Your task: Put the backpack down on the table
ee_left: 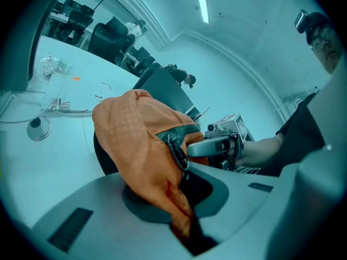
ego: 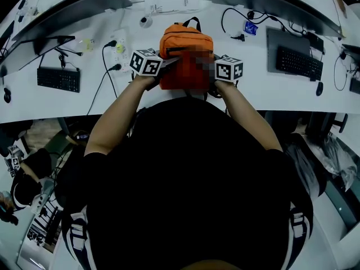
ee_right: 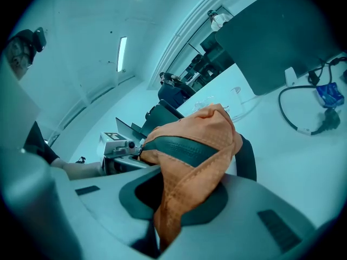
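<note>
An orange backpack [ego: 185,46] with a black top handle hangs upright just above the white table [ego: 169,100], between my two grippers. My left gripper [ego: 163,66] is shut on a fold of the orange backpack fabric [ee_left: 146,156] at its left side. My right gripper [ego: 212,71] is shut on the orange fabric [ee_right: 190,183] at the backpack's right side. In the left gripper view the dark zip band and its puller [ee_left: 176,148] run across the bag, with the other gripper [ee_left: 217,145] beyond it.
Two keyboards [ego: 58,79] [ego: 299,62] lie left and right of the bag. Monitors [ego: 67,7] [ego: 275,1] stand at the back. Black cables [ego: 107,72] and a blue tag [ego: 251,28] lie near the bag. A round silver object [ee_left: 38,128] sits on the table.
</note>
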